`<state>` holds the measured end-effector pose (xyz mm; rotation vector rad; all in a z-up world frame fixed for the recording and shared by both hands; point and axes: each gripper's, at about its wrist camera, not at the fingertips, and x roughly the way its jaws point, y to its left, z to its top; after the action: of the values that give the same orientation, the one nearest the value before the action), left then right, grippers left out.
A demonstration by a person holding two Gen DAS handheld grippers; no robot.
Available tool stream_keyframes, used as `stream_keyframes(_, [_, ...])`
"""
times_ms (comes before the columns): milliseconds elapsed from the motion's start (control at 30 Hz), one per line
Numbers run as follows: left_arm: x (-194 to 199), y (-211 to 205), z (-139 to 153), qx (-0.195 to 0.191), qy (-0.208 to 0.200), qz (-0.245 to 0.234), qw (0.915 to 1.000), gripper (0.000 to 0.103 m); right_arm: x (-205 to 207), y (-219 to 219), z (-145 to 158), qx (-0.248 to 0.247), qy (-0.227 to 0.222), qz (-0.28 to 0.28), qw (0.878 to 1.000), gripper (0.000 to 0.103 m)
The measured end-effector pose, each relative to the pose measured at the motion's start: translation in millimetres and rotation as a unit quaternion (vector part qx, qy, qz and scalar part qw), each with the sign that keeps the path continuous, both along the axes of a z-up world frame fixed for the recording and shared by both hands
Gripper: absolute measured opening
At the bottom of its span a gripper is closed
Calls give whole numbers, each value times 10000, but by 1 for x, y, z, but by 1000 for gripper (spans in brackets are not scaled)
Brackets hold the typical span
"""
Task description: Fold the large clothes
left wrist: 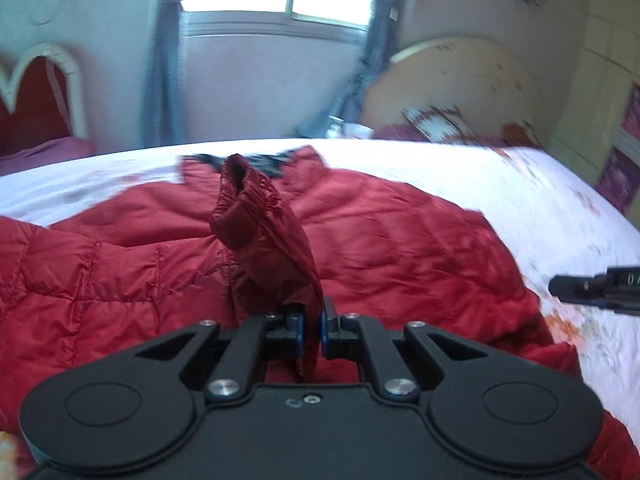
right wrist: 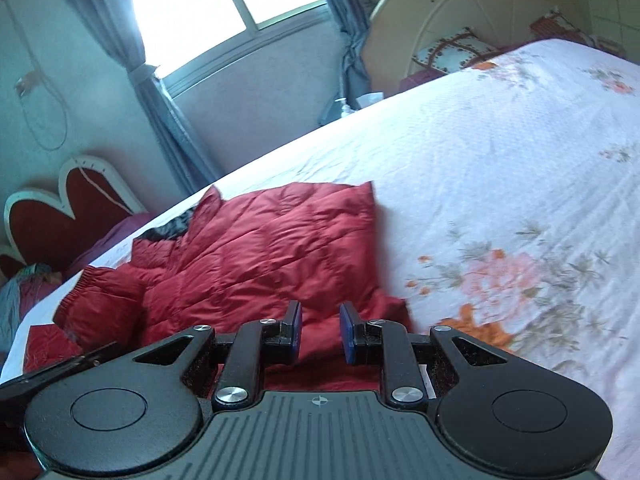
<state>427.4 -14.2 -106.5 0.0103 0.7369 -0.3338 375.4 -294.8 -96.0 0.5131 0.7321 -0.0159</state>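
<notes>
Only in the left wrist view was the sleeve (left wrist: 256, 216) seen lifted, pinched between the closed pads of the left gripper (left wrist: 311, 332). The right wrist view alone showed the right gripper (right wrist: 320, 332) parted and empty, hovering over the red quilted jacket (right wrist: 256, 248) spread on the floral bedsheet (right wrist: 500, 184).

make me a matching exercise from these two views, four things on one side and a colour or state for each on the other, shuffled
Things:
1. left gripper
2. right gripper
3. jacket
4. bedsheet

States or colours:
A. white with a flower print
B. open, nothing between its pads
C. red, quilted, lying on the bed
D. shut on the sleeve, cuff sticking up

Pairs: 1-D, 2-B, 3-C, 4-A
</notes>
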Motion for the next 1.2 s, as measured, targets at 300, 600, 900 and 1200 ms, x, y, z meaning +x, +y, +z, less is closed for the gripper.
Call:
stream_keyframes(300, [6, -76, -9, 152, 200, -619, 9978, 10, -13, -55, -1, 322, -2, -218, 9992, 22])
stream_keyframes(600, [-27, -60, 11, -436, 58, -861, 9953, 65, -9, -52, 16, 440, -491, 48, 9978, 82])
stream_keyframes(900, [-24, 119, 16, 5, -424, 1681, 9849, 46, 50, 11, -17, 564, 164, 1028, 9930, 58])
stream_keyframes(1200, [-3, 142, -5, 40, -228, 1484, 9887, 40, 49, 23, -8, 206, -58, 1064, 9941, 17])
